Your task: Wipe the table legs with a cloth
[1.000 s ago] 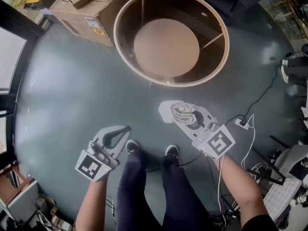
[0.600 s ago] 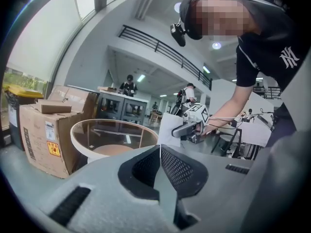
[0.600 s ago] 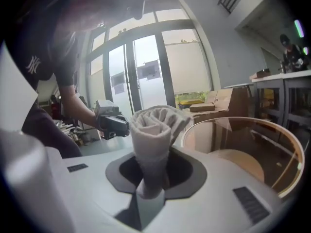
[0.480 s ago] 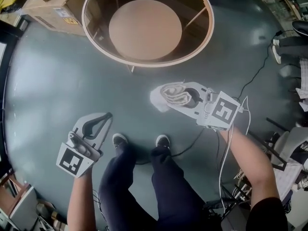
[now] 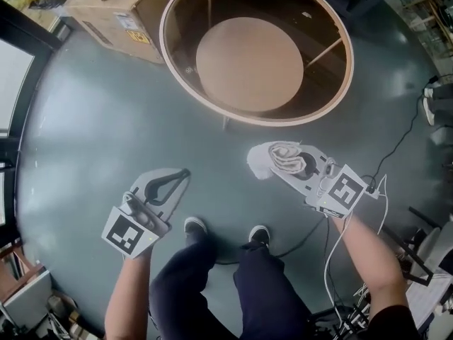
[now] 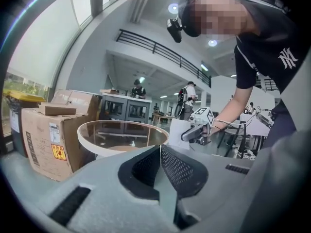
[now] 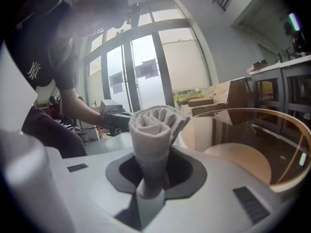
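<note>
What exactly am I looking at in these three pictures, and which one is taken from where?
There is no robot: a person holds a two-jaw gripper in each hand. The top-down picture comes from a camera on the person's head. The other two come from cameras riding on the grippers, each looking along its own jaws. The right gripper is shut on a rolled pale cloth. The left gripper is shut and holds nothing. On the grey floor ahead stands a round table with a clear top and a lower shelf, with a cardboard box beside it. The cloth is not touching the table.
</note>
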Available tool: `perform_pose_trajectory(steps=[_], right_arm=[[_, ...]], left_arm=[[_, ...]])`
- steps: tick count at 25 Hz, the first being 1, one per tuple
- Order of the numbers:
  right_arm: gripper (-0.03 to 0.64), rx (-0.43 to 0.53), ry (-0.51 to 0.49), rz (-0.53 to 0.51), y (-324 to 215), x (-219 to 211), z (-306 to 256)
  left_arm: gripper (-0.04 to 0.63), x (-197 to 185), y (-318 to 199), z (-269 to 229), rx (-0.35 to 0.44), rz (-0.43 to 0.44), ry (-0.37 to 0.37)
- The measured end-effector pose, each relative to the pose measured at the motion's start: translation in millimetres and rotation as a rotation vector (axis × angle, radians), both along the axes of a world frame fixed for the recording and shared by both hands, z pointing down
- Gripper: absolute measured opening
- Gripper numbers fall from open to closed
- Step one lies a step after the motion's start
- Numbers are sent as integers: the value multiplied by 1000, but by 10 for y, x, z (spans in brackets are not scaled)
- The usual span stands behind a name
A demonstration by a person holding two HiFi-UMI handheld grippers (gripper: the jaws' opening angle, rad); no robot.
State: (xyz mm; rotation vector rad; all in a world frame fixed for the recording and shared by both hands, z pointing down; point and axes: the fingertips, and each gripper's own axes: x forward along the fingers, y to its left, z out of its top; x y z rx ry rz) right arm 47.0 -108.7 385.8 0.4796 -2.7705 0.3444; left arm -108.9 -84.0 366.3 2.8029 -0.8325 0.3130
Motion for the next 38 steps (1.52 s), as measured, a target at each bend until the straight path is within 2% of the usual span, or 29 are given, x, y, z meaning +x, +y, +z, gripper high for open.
perform_pose_trajectory(steps=[6, 10, 15, 19, 24, 27, 29, 31, 33, 38], right_arm=[[78, 34, -40, -61, -190, -559, 501], [78, 31, -62, -62, -235, -735, 875], [78, 83, -65, -47, -333, -858, 1240], [78, 140, -73, -15, -494, -867, 1447], [78, 204, -76, 13, -622, -891, 1507], [78, 263, -26, 51, -775, -896, 1548], [78, 291, -29, 70, -825, -927, 1564], [78, 291, -22, 84, -821, -921, 1591], [78, 285, -11, 91, -828, -907, 1598], [78, 279, 15, 89, -864, -878, 1648]], left_arm=[[9, -40, -204, 445, 22, 42, -32], [9, -53, -267, 753, 93, 112, -55], [9, -27, -306, 1110, 158, 188, -63], [8, 29, -378, 1303, 190, 213, -53], [8, 168, -386, 1477, 234, 280, -67], [8, 155, -500, 1516, 239, 242, -70], [8, 151, -572, 1574, 195, 173, -42], [9, 170, -589, 1607, 147, 109, -9], [9, 195, -579, 1568, 159, 76, -1], [8, 396, -463, 1542, 258, 139, -57]])
